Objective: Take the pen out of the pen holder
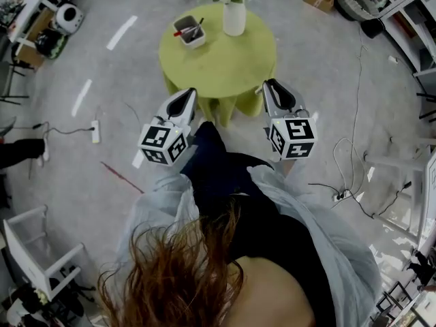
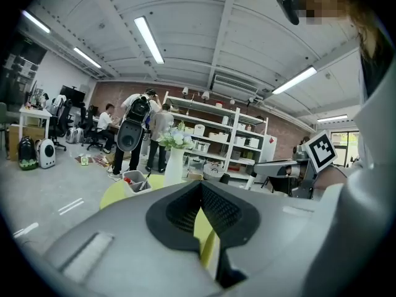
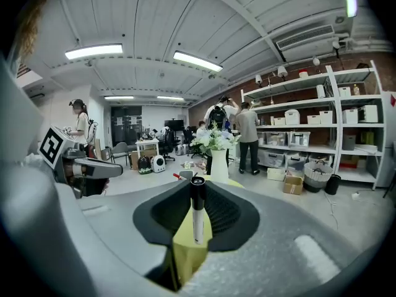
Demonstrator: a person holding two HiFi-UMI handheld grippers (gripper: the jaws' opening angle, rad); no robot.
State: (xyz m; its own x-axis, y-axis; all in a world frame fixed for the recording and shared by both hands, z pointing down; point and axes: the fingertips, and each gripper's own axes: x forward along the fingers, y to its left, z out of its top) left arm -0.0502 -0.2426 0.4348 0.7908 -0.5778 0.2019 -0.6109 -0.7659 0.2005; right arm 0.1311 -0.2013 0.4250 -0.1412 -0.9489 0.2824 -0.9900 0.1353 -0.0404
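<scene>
Right gripper, mine, clamped on pen, upright, cap at 12 o'clock; left gripper closed, empty; pen holder at 11 o'clock on table, pens inside

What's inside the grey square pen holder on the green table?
A red pen and a dark pen stick out of the grey square pen holder; its walls hide anything deeper.

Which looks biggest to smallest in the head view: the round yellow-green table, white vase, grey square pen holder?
1. round yellow-green table
2. Tied: white vase and grey square pen holder look about alike, so unranked.
</scene>
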